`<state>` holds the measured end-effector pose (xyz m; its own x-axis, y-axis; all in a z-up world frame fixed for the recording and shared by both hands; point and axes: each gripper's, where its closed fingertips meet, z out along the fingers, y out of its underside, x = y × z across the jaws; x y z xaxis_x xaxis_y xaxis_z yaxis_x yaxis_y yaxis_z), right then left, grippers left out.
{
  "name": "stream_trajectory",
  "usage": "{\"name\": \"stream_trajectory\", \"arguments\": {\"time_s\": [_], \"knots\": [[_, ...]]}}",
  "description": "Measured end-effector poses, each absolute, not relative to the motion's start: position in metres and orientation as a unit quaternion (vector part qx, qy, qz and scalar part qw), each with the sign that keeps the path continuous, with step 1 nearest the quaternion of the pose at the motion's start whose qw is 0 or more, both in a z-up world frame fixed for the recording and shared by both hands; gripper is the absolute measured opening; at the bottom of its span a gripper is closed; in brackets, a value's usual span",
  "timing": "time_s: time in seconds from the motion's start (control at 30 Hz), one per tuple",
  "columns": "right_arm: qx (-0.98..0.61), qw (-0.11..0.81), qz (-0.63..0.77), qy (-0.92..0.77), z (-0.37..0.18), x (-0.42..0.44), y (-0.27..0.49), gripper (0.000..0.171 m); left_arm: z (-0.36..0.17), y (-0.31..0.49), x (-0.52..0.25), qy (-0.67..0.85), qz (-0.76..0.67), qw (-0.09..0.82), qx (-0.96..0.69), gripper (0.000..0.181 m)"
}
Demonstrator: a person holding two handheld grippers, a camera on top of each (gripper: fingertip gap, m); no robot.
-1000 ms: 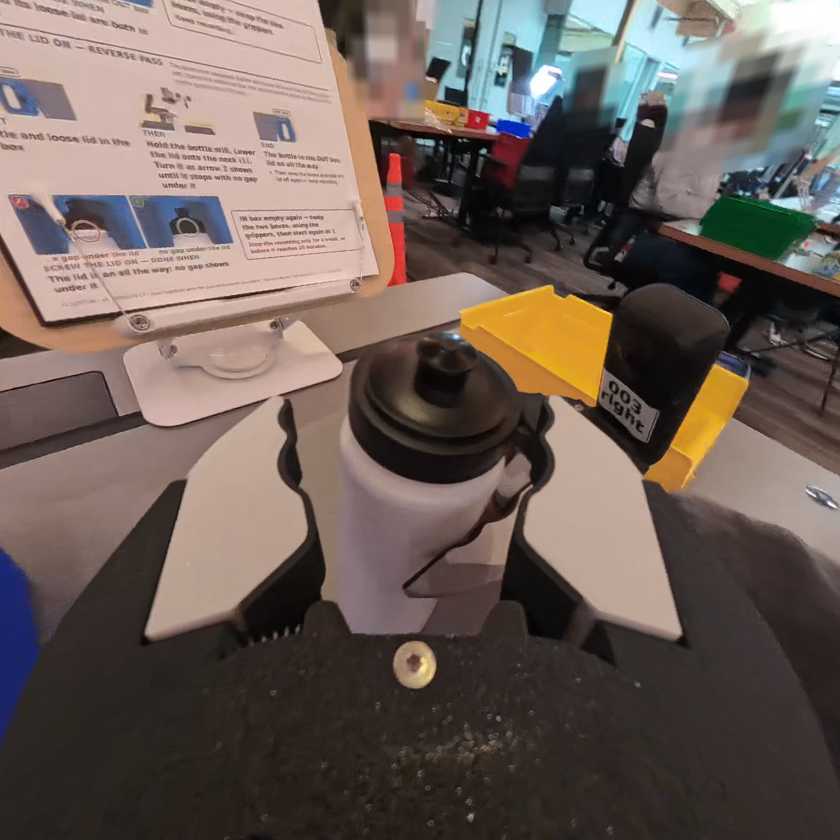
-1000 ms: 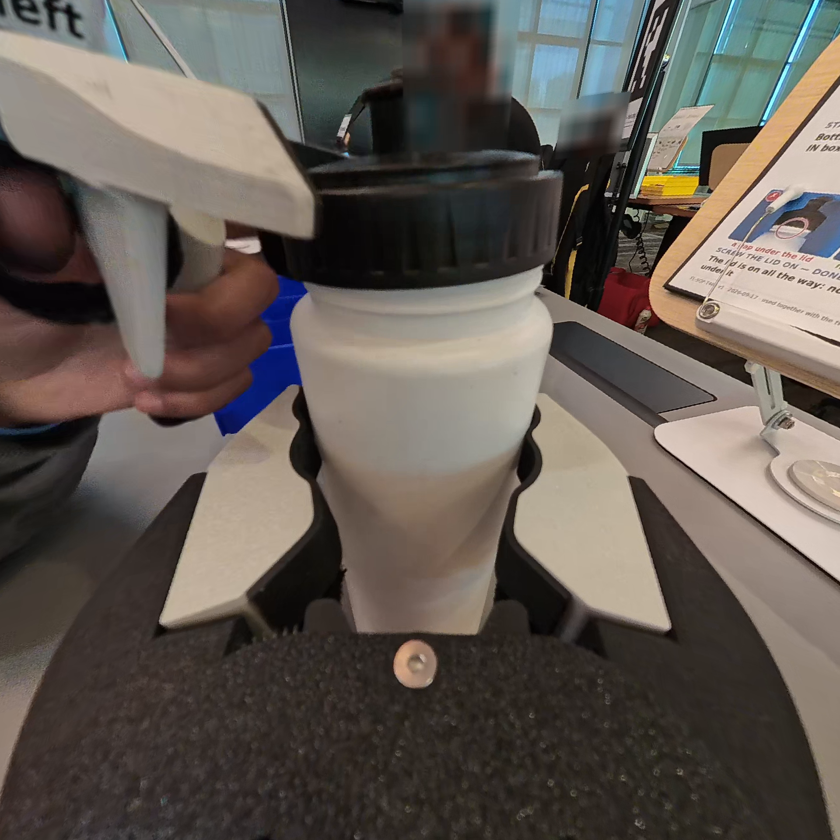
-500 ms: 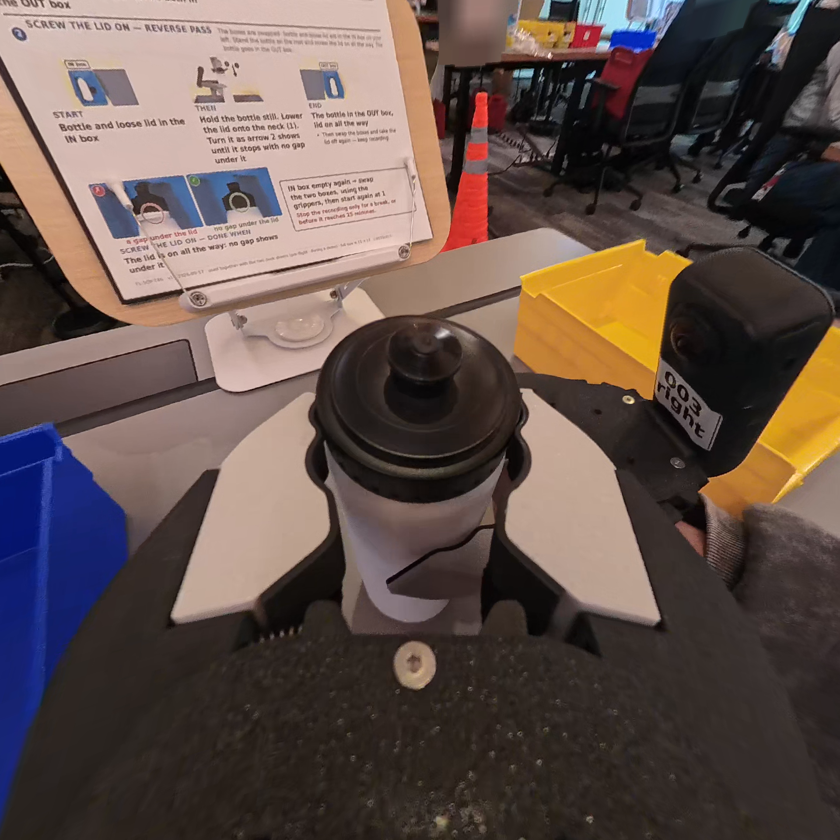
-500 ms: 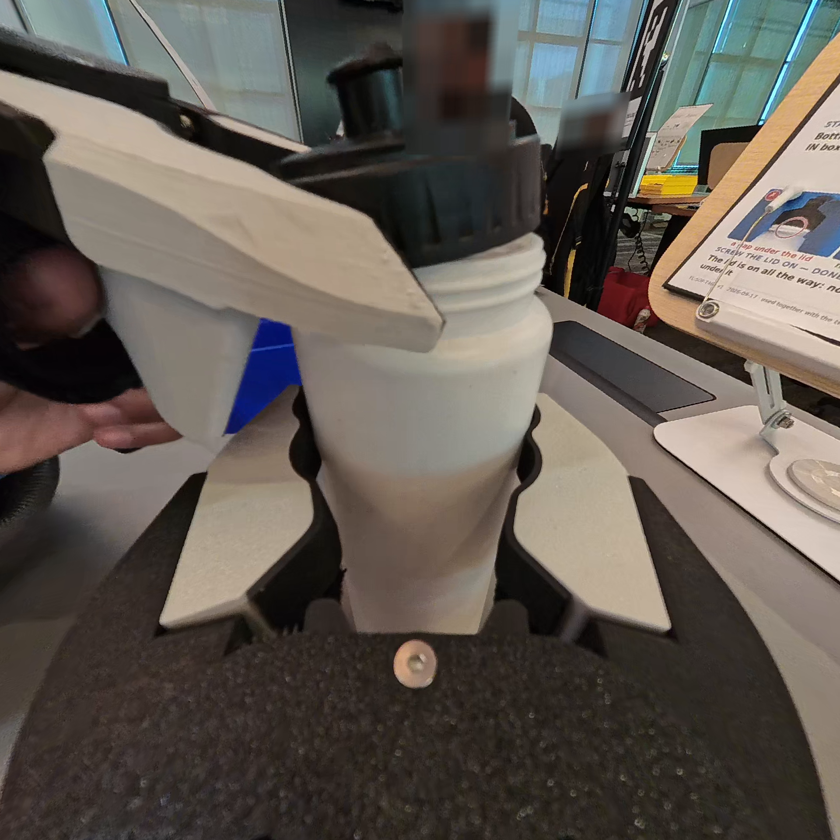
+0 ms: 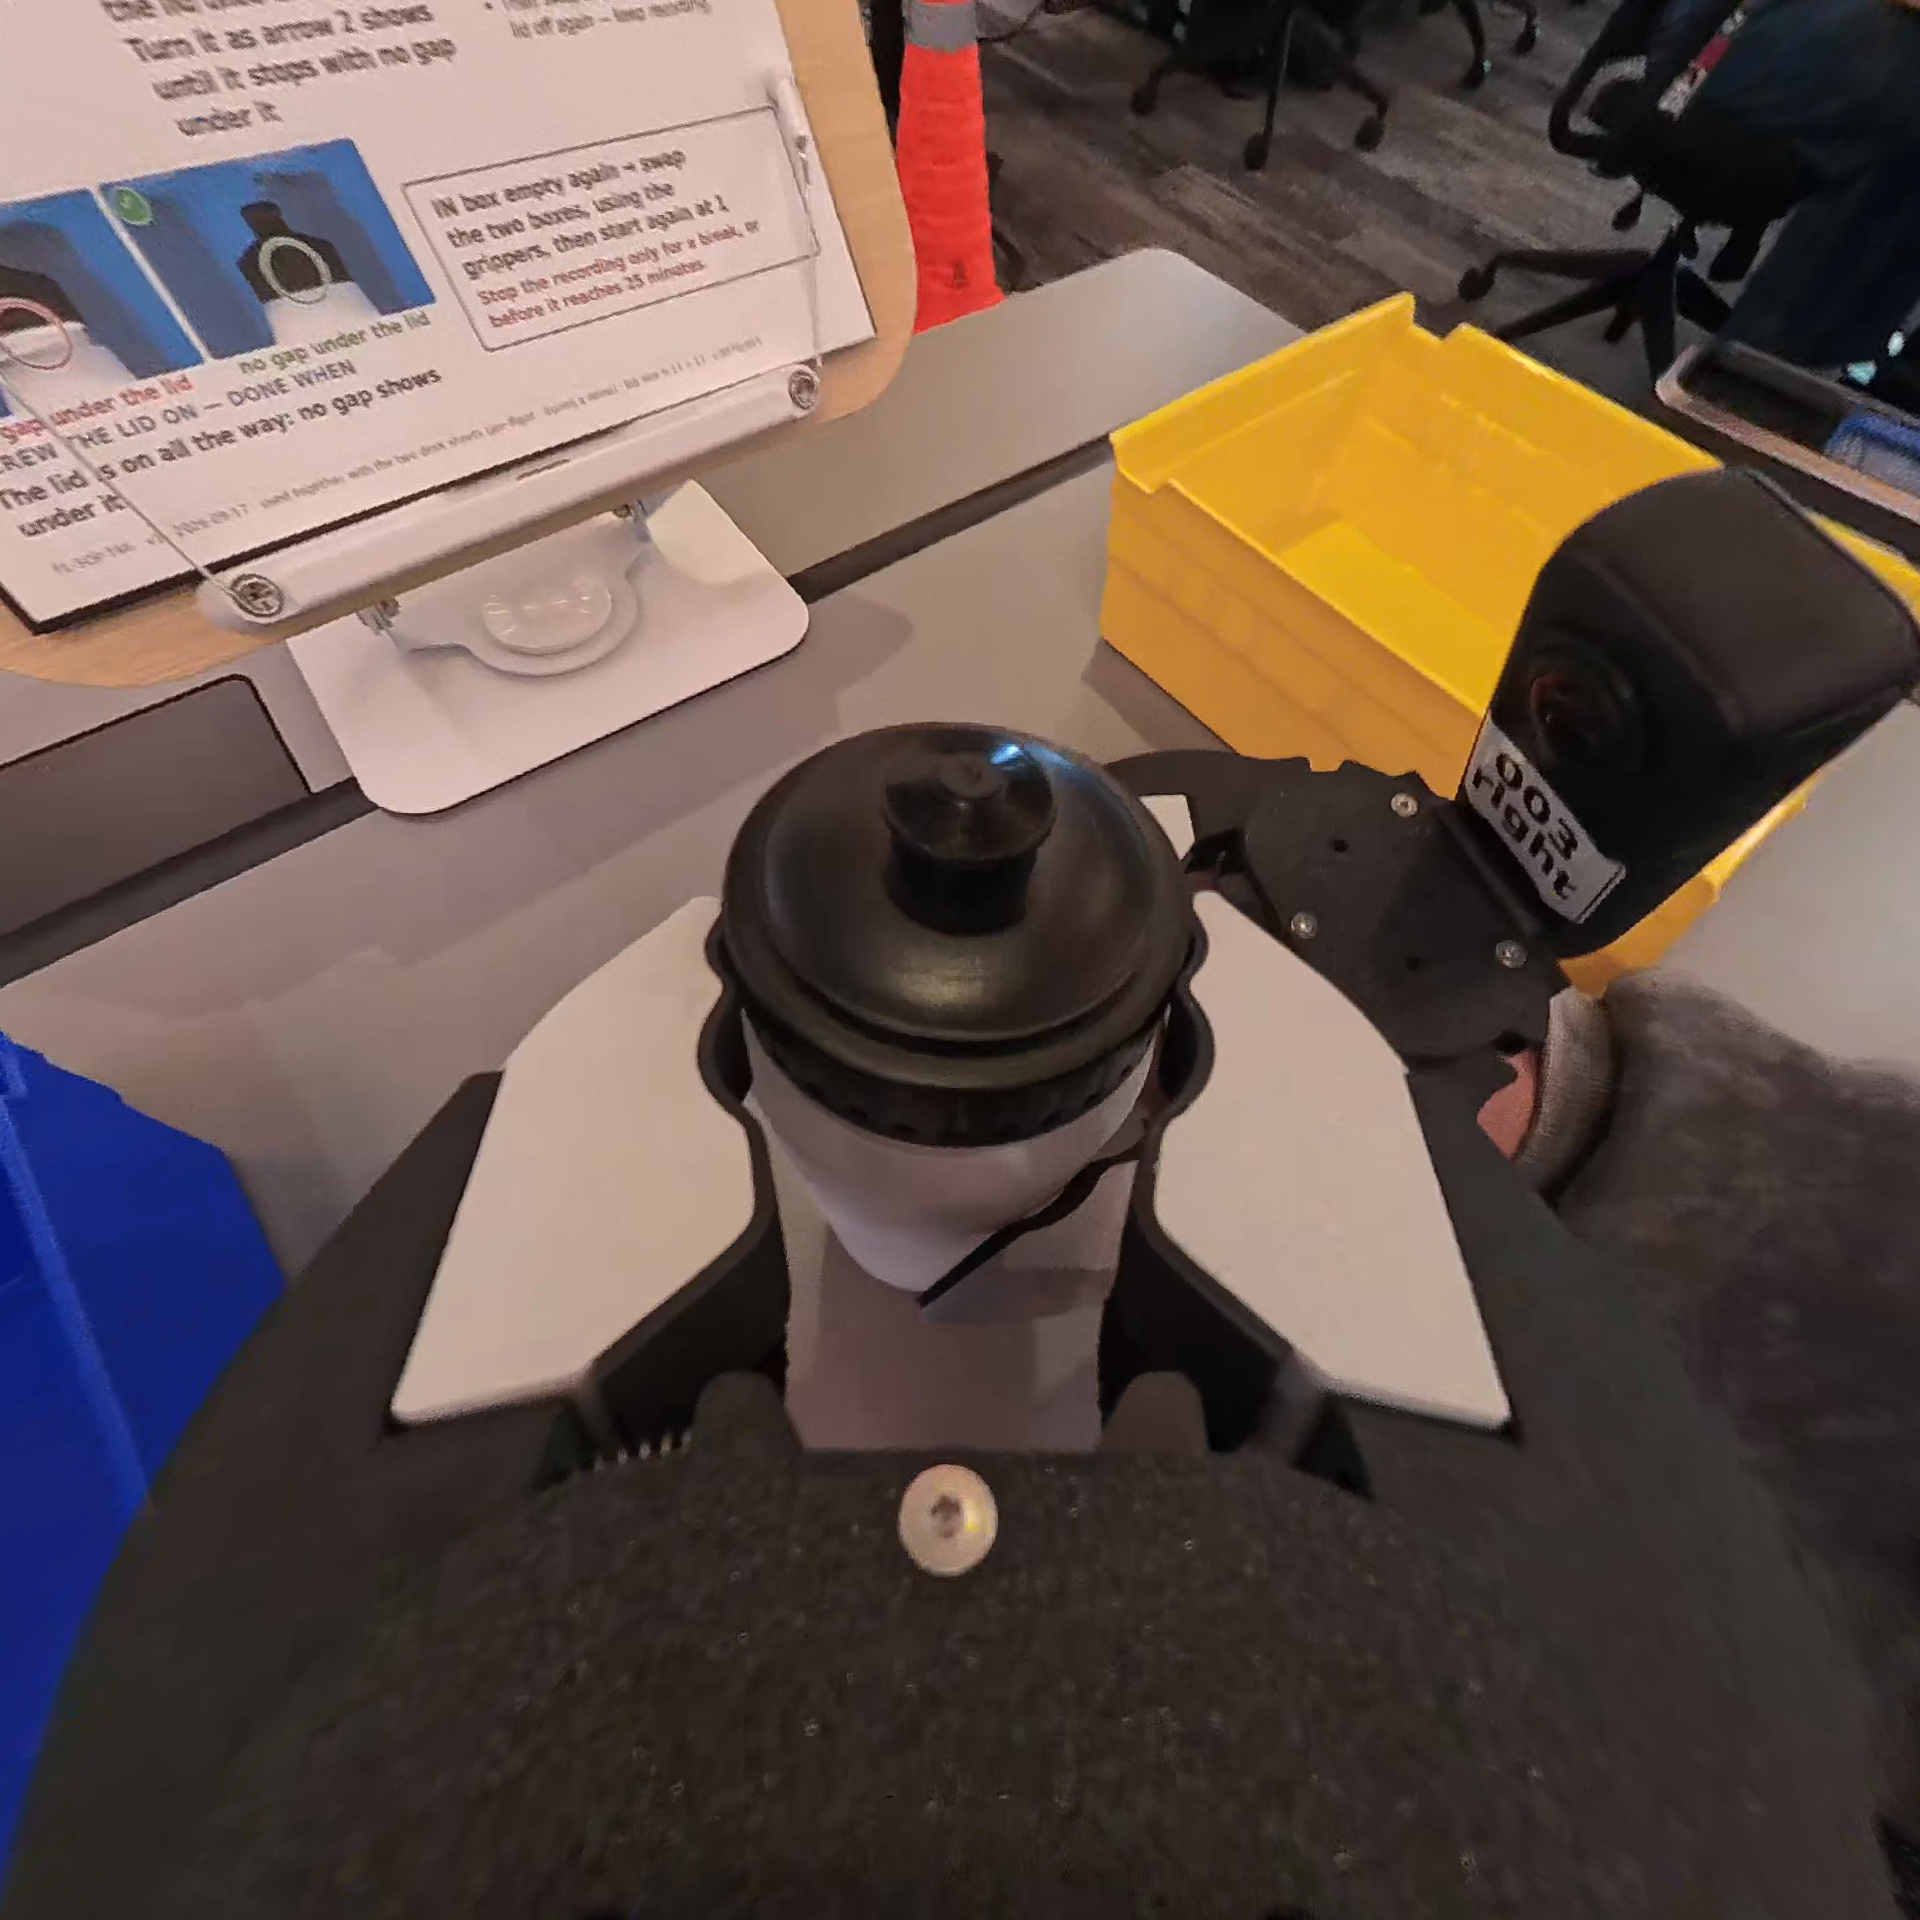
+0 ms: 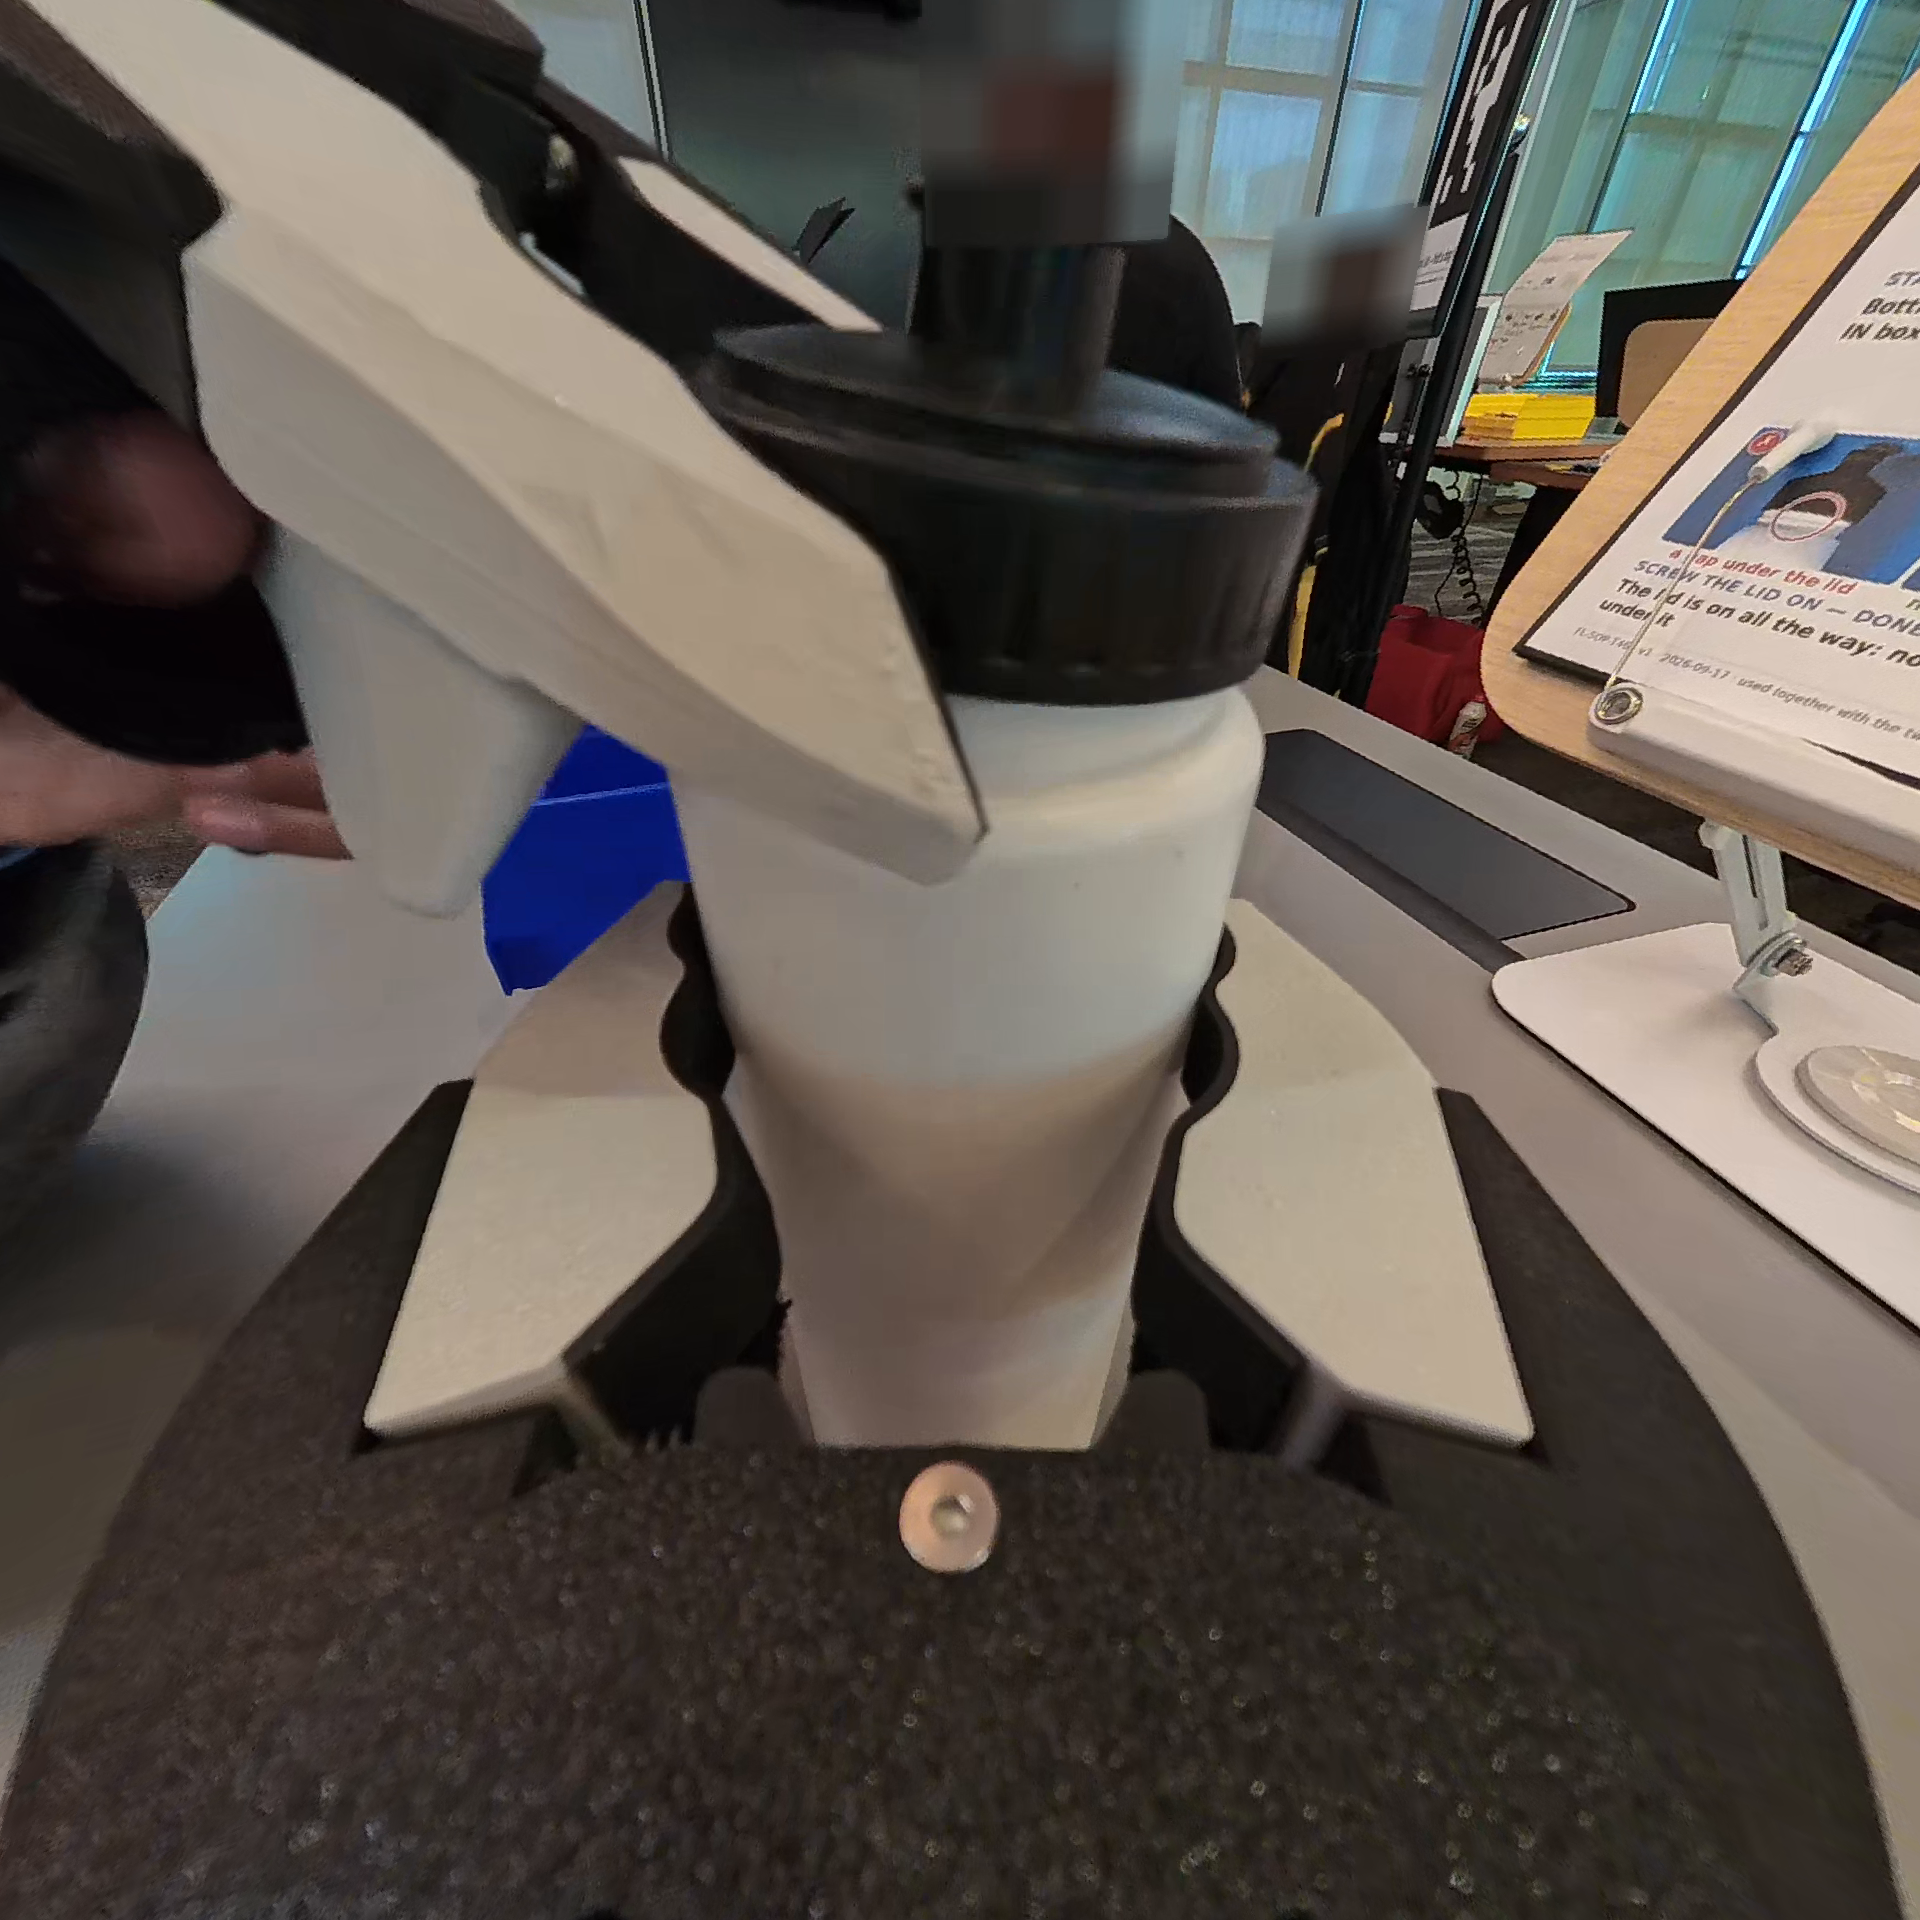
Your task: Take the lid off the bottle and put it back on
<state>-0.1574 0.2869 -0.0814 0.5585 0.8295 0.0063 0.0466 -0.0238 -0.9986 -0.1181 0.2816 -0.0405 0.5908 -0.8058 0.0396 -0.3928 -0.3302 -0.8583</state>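
A white bottle (image 6: 966, 987) stands upright on the grey table, and my right gripper (image 6: 956, 956) is shut on its body. The black lid (image 6: 1039, 561) with a spout sits on the bottle's neck, slightly tilted, with no thread showing under it. My left gripper (image 5: 956, 966) comes from above and is shut on the lid (image 5: 956, 914); one of its white fingers (image 6: 582, 520) crosses the right wrist view. The bottle (image 5: 935, 1195) shows below the lid in the left wrist view. The right gripper's black camera housing (image 5: 1683, 727) is at the right there.
A yellow bin (image 5: 1382, 551) stands at the back right and a blue bin (image 5: 104, 1299) at the left. An instruction board (image 5: 416, 260) on a white stand (image 5: 540, 665) is behind the bottle. A hand (image 6: 156, 758) holds the left gripper.
Half a second ago the lid was lifted and tilted with the neck thread bare. Now it is lower and covers the thread. The left gripper has swung to look more steeply down.
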Motion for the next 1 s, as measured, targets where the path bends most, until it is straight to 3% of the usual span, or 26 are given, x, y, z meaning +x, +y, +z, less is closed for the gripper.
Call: {"name": "stream_trajectory", "arguments": {"time_s": [0.37, 0.47, 0.53, 0.57, 0.8, 0.87, 0.9, 1.0], "knots": [[-0.636, 0.609, 0.325, -0.345, -0.081, -0.158, 0.286, 0.087, -0.045, 0.273, -0.122, 0.574, -0.258, 0.323, -0.707, 0.077], [-0.636, 0.609, 0.325, -0.345, -0.081, -0.158, 0.286, 0.087, -0.042, 0.272, -0.121, 0.558, -0.275, 0.354, -0.699, 0.079], [-0.636, 0.609, 0.325, -0.345, -0.081, -0.158, 0.286, 0.087, -0.033, 0.272, -0.120, 0.515, -0.305, 0.398, -0.696, 0.098], [-0.636, 0.609, 0.325, -0.345, -0.081, -0.158, 0.286, 0.087, -0.026, 0.272, -0.119, 0.484, -0.326, 0.425, -0.692, 0.099], [-0.636, 0.610, 0.324, -0.344, -0.081, -0.158, 0.286, 0.087, -0.028, 0.282, -0.128, 0.321, -0.296, 0.557, -0.707, 0.086], [-0.637, 0.610, 0.324, -0.343, -0.081, -0.158, 0.286, 0.087, -0.028, 0.282, -0.126, 0.312, -0.299, 0.564, -0.704, 0.085], [-0.637, 0.609, 0.324, -0.343, -0.081, -0.158, 0.286, 0.087, -0.028, 0.279, -0.123, 0.322, -0.310, 0.559, -0.698, 0.074], [-0.637, 0.609, 0.325, -0.343, -0.081, -0.157, 0.286, 0.087, -0.028, 0.276, -0.121, 0.368, -0.317, 0.539, -0.688, 0.073]]}}
